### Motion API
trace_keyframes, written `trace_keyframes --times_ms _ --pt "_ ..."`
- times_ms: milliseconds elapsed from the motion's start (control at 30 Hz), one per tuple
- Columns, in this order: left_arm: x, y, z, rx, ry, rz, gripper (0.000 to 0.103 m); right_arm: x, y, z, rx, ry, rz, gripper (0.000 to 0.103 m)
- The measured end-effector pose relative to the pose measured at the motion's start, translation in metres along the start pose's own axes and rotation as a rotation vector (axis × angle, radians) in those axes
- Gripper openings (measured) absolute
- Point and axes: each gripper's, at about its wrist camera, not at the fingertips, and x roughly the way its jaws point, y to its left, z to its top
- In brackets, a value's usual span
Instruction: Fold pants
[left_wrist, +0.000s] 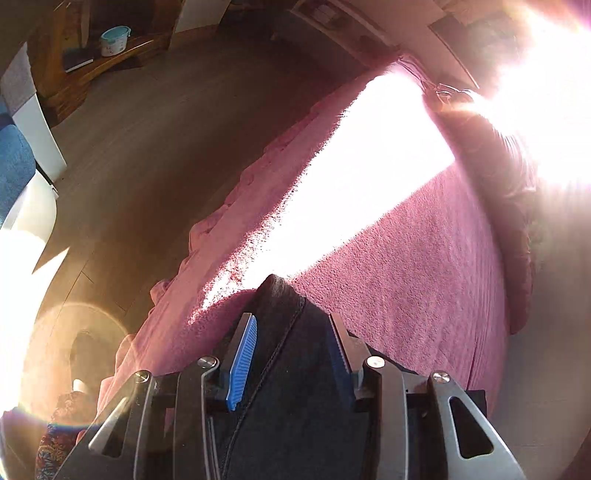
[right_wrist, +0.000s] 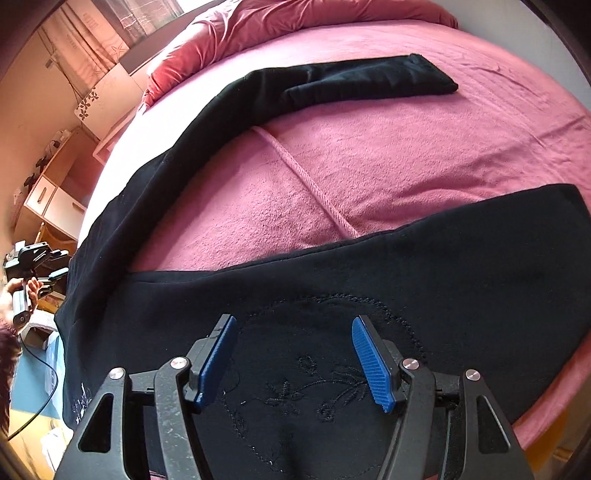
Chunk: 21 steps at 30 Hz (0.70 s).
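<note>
Black pants (right_wrist: 369, 280) lie spread on a pink bed cover (right_wrist: 369, 158). One leg (right_wrist: 351, 81) runs to the far side, the other (right_wrist: 498, 236) lies across the near part. My right gripper (right_wrist: 291, 325) is open just above the embroidered pocket area (right_wrist: 314, 391). My left gripper (left_wrist: 291, 321) has its jaws apart around a raised corner of the black pants (left_wrist: 284, 332), which passes between its blue pads (left_wrist: 243, 358). The left gripper also shows at the far left of the right wrist view (right_wrist: 40, 258), at the waist end.
A red duvet (right_wrist: 258, 26) is bunched at the far end of the bed. A wooden bedside cabinet (right_wrist: 51, 195) stands left of the bed. In the left wrist view, strong sunlight washes out part of the bed (left_wrist: 369, 166), with dark floor (left_wrist: 166, 147) beyond its edge.
</note>
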Motion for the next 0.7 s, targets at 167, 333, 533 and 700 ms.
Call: trace_keyframes --times_ms 167,333,533,700 --pt "0.027 -0.008 0.01 0.037 0.034 0.117 0.039 0.006 0.004 0.002 0.001 0.012 -0.012 0.066" --pt "0.026 -0.017 0.0 0.129 -0.015 0.156 0.022 0.009 0.001 0.002 0.011 0.027 -0.024 0.067" --pt "-0.029 -0.032 -0.033 0.234 -0.161 0.012 0.007 0.007 -0.005 0.007 0.019 0.019 -0.026 0.067" --pt "-0.111 -0.044 -0.089 0.344 -0.25 -0.301 0.007 0.002 -0.001 0.023 0.013 -0.001 0.01 0.066"
